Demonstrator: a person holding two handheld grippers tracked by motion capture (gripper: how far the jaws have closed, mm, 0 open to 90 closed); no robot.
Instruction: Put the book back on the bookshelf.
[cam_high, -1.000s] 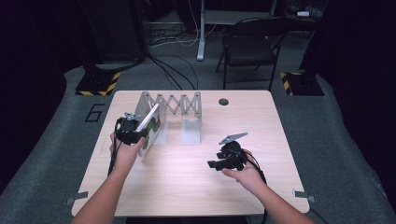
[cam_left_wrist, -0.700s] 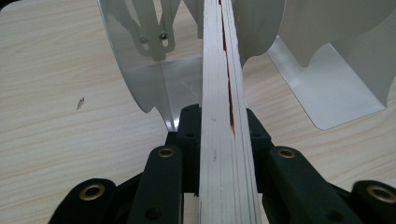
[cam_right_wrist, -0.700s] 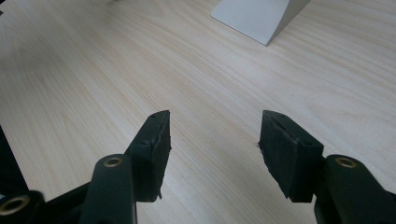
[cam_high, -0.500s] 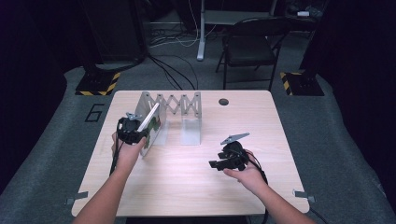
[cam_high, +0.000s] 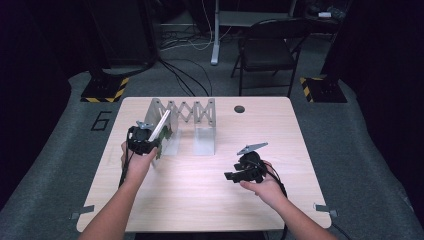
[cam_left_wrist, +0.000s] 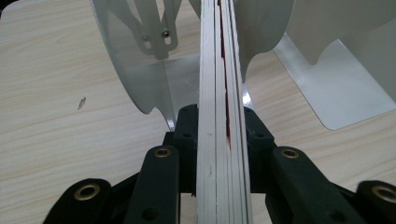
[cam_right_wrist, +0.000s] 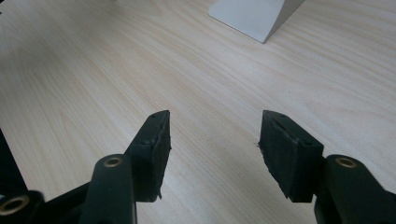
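— Item one, left gripper (cam_high: 150, 137)?

— My jaws are clamped on a thin book (cam_left_wrist: 222, 116), held edge-on, pale pages with a red streak between them. It stands tilted at the left end of the metal accordion rack (cam_high: 186, 114), just in front of a curved divider plate (cam_left_wrist: 140, 65).

— Item two, right gripper (cam_right_wrist: 212, 140)?

— My jaws stand wide apart, holding nothing, above bare tabletop (cam_right_wrist: 93, 70). In the high view I sit right of centre, well apart from the rack. One grey rack foot (cam_right_wrist: 254, 14) lies ahead.

The left claw (cam_high: 152, 136) holds a book (cam_high: 161, 126) at the metal rack (cam_high: 187, 111).
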